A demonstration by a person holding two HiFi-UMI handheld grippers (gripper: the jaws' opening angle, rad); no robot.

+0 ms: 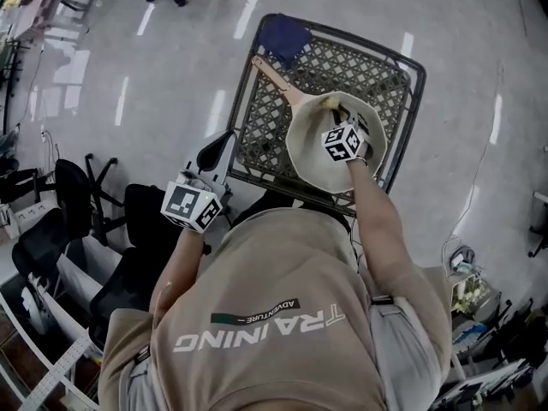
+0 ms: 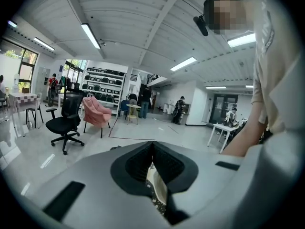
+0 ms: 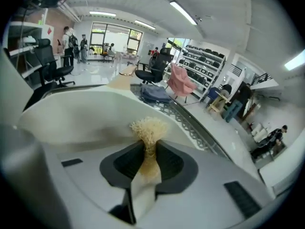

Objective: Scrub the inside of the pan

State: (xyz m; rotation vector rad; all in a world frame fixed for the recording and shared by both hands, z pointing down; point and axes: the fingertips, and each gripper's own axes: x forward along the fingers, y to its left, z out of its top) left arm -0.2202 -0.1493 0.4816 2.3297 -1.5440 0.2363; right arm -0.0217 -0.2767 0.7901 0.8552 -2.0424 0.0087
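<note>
A round cream pan (image 1: pixel 310 157) lies on the near right of a black-framed metal lattice table (image 1: pixel 257 135), handle pointing toward a dark blue cloth (image 1: pixel 285 37) at its far left corner. Black office chairs (image 1: pixel 73 195) stand left of the table.
</note>
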